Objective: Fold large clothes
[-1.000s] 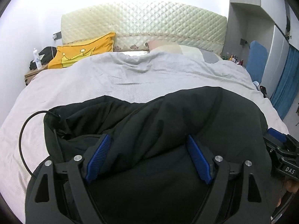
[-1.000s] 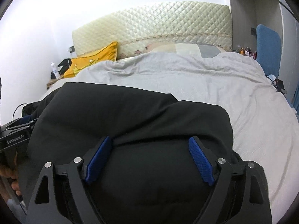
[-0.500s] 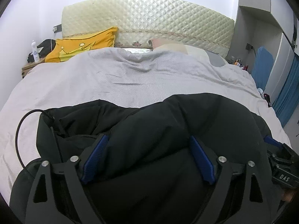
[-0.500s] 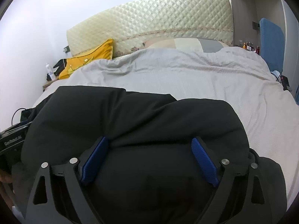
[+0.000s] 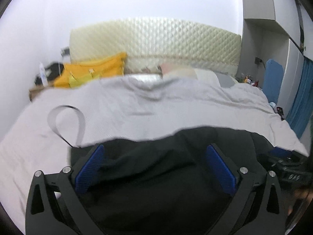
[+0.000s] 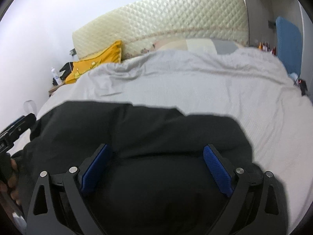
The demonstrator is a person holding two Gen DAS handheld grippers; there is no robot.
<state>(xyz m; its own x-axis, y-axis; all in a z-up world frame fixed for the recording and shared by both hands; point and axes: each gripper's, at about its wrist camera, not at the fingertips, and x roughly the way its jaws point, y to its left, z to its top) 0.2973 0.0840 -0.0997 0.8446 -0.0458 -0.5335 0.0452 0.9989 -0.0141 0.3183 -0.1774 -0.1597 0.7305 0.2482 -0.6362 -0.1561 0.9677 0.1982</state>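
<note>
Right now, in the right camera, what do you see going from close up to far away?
Right tongs, spread wide → black garment → grey bedspread → yellow pillow → quilted cream headboard → white wall.

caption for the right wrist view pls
Open right gripper over a black garment bunched on a grey-covered bed.

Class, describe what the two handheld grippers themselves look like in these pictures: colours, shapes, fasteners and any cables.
The left gripper and right gripper match: black frames with triangular cut-outs, silver round bolts at the finger joints, and two black fingers lined with ribbed blue pads. A thin black cable loops beside the left one. The right gripper's black body carries white lettering, too blurred to read.
</note>
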